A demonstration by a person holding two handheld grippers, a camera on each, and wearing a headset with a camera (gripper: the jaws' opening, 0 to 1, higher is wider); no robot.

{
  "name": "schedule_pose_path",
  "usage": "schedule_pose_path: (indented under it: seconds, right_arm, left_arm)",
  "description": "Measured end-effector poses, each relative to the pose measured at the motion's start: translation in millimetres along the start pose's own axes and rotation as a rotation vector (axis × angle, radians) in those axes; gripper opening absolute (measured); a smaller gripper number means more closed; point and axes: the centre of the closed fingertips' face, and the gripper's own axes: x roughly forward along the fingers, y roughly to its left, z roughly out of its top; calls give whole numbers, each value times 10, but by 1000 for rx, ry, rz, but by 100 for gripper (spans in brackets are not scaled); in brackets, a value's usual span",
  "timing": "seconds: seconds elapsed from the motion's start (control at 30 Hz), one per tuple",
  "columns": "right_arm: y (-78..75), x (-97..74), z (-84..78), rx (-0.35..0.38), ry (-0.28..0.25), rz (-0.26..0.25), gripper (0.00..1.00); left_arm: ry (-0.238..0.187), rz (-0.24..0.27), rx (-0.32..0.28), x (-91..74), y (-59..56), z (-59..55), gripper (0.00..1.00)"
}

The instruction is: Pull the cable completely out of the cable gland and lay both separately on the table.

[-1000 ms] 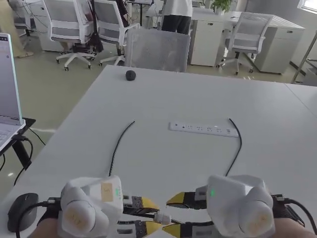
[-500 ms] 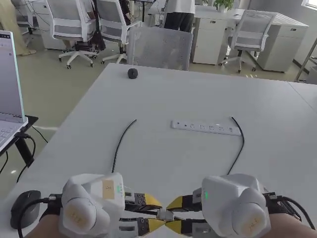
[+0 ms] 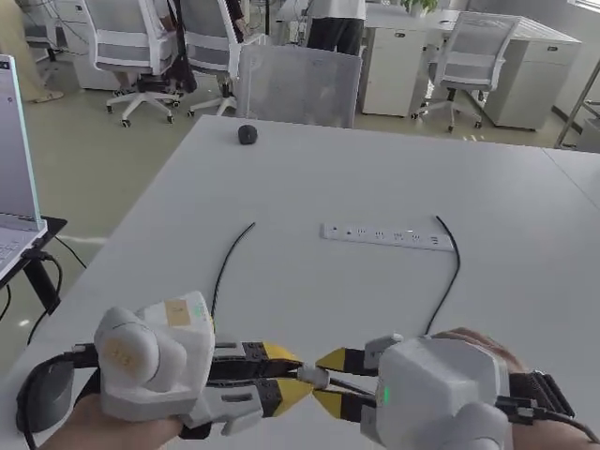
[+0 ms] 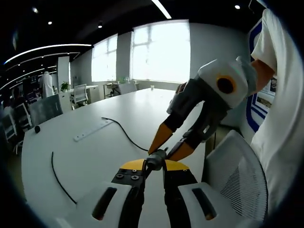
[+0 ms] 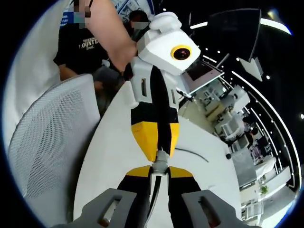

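Ahead of both grippers the counter [image 3: 309, 178] gives me wide open room. A loose black cable [image 3: 225, 267] lies out in front of the left gripper [image 3: 302, 375]. The power strip [image 3: 380, 236] sits farther out, and its black cord [image 3: 454, 272] curves back toward the right gripper [image 3: 321, 382]. Between those two lines the surface is bare. A mouse [image 3: 42, 394] crowds my left hand at the counter's edge. The grippers' fingers meet nose to nose at the cable gland [image 3: 311, 378], with no gap there.

left gripper [image 3: 296, 375] rolled sideways, right gripper [image 3: 322, 380] closed on cable gland [image 3: 309, 377]
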Motion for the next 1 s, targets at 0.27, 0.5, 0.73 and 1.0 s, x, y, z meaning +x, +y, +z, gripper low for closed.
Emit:
schedule_pose_path:
  seconds: [0.27, 0.5, 0.73, 1.0]
  right_arm:
    - [192, -5, -10, -35, 0, 93, 8]
    - [274, -50, 13, -33, -9, 151, 8]
    - [276, -41, -7, -8, -5, 181, 7]
    - [237, -44, -15, 34, -8, 191, 7]
  left_arm:
    - [97, -89, 203, 21, -167, -120, 15]
    - [101, -141, 231, -3, -249, -156, 15]
    - [109, -146, 285, -5, -263, -193, 16]
    - [90, -118, 257, 6, -227, -153, 16]
